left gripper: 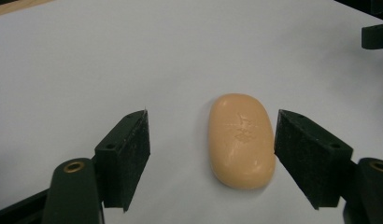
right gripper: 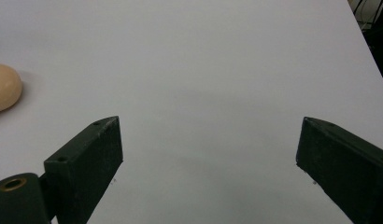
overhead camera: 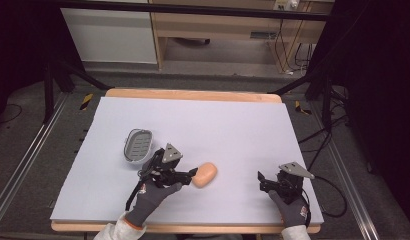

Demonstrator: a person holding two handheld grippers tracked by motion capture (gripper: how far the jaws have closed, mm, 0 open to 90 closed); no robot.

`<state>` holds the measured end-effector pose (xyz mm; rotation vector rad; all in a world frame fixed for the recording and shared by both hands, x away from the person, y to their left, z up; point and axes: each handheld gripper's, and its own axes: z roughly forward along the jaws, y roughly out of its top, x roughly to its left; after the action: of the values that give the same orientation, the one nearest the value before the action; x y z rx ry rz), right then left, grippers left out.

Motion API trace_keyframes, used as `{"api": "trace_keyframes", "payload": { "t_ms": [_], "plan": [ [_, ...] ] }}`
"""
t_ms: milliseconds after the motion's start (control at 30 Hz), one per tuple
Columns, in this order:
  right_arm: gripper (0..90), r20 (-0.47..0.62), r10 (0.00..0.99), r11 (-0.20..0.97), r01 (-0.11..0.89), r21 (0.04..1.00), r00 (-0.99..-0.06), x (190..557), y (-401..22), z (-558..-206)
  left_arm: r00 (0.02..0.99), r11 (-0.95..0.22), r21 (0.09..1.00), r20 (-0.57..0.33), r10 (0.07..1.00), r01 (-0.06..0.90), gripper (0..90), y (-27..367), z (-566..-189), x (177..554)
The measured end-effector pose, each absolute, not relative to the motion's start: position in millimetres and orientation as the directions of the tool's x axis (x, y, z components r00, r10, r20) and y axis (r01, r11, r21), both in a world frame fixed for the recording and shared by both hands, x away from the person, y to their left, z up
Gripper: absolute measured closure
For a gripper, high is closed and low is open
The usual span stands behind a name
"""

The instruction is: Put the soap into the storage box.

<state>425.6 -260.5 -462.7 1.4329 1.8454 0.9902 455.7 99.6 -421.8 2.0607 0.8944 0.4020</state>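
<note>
1. My left gripper has its jaws spread around the peach-coloured oval soap bar, which lies flat on the pale lilac table cover in the lower centre of the high view.
2. One jaw is just beside the soap, the other apart from it; I judge nothing is grasped yet.
3. The grey ribbed plastic soap dish waits, holding nothing, to the left of the soap.
4. My right gripper is spread wide over bare cover at the lower right.
5. I think closing, lifting and placing are left.
</note>
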Motion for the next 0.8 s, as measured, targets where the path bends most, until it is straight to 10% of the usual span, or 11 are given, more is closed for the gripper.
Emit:
{"api": "trace_keyframes", "payload": {
  "t_ms": [800],
  "plan": [
    [7.4, -0.007, 0.968, 0.145, 0.535, 0.832, -0.252, 426, -258, -463, 0.729, -0.488, 0.729, -0.023, 0.684, 0.480, 24.4, 62, -446, 469]
  ]
}}
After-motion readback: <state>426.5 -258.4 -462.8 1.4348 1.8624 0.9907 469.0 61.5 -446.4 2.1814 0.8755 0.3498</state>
